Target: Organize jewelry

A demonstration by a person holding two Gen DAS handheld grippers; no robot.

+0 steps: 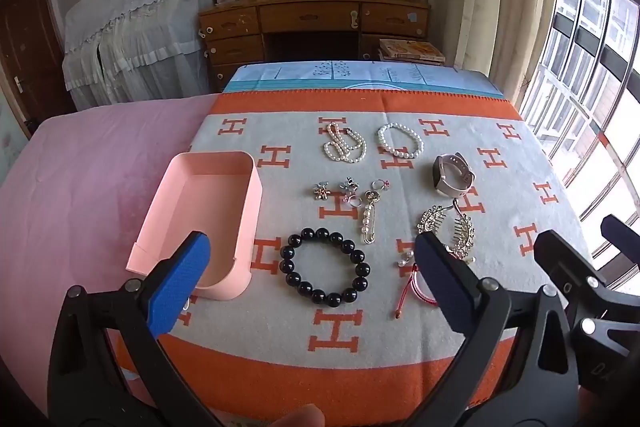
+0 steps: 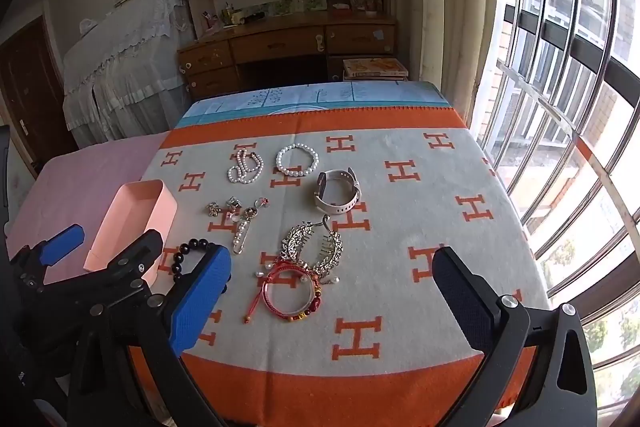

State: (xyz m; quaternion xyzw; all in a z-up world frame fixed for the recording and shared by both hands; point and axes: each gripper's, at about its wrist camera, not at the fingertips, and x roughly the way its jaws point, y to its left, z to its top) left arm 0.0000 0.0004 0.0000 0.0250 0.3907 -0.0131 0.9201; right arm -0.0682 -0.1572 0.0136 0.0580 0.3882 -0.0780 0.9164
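Two grippers hover over the near edge of the blanket [image 1: 400,327], left gripper [image 1: 310,275] and right gripper [image 2: 332,291] both with jaws wide apart, holding nothing. Below the left lies the black bead bracelet [image 1: 325,263]; below the right, the red bracelet [image 2: 290,295]. Left: open pink box [image 1: 200,215]. Further: hair comb [image 2: 312,247], watch [image 2: 337,191], pearl strands [image 1: 346,143].

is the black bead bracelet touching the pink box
Apart. In the left wrist view, the round black bead bracelet lies right of the open pink rectangular box, with a strip of grey and orange blanket plainly visible between them.
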